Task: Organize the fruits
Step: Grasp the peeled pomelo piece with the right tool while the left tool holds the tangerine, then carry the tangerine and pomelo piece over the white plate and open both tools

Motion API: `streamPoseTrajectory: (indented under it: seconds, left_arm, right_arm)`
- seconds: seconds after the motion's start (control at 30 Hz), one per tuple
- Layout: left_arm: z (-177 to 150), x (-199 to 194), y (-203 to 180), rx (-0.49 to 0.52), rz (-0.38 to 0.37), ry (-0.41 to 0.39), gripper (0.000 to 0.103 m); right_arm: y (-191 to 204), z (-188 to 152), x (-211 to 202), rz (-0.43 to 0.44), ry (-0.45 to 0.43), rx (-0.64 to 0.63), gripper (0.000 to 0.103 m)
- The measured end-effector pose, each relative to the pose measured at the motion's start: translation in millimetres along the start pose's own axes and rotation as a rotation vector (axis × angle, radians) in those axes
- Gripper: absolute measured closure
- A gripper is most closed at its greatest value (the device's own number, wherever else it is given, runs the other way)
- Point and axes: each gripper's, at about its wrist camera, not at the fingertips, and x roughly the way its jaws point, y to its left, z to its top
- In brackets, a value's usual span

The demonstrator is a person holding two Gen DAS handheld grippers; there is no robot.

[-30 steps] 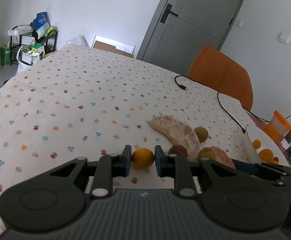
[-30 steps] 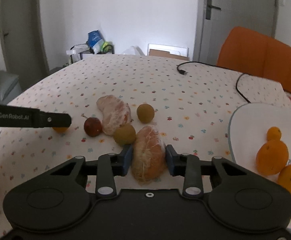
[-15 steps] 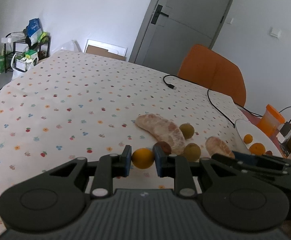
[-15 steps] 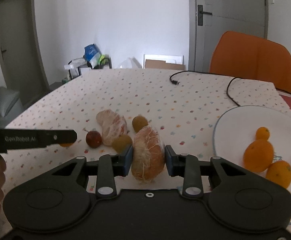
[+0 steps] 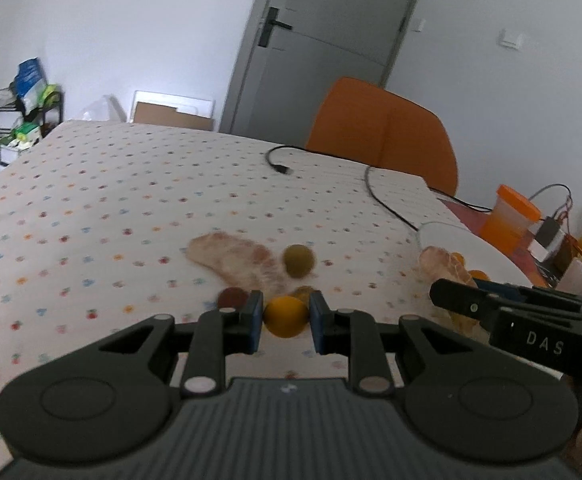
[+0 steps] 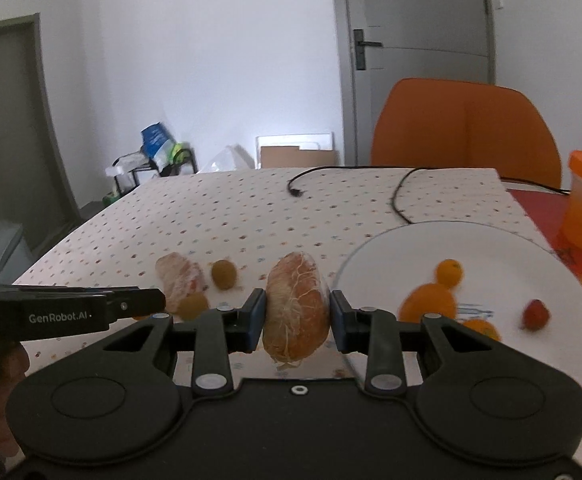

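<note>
Right gripper (image 6: 295,316) is clamped on the peeled pomelo piece (image 6: 295,304), long axis upright, with the plate (image 6: 491,240) just right of it. Left gripper (image 5: 285,322) is clamped on a small orange (image 5: 285,317) and sits farther from the plate, so right is nearer.

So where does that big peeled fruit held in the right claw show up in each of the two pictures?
Left wrist view: the peeled fruit sits at the right, partly hidden behind the right claw, near the white plate.
Right wrist view: the fruit is bottom centre, clamped in the right claw.
Shared landmark: the orange chair.
</note>
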Motion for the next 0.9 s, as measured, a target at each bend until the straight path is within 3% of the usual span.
streamPoseTrajectory:
  seconds: [0.47, 0.9]
  left_arm:
    - [6.7, 16.6, -51.8, 0.081, -0.073, 0.001, 0.08]
    - [13.4, 36.5, -94.7, 0.153, -0.119, 0.006, 0.08]
  right_arm:
    - [-47.3, -7.7, -25.0, -0.05, -0.03, 0.097, 0.071]
    - [-95.5, -17.1, -40.3, -0.148, -0.053, 0.156, 0.071]
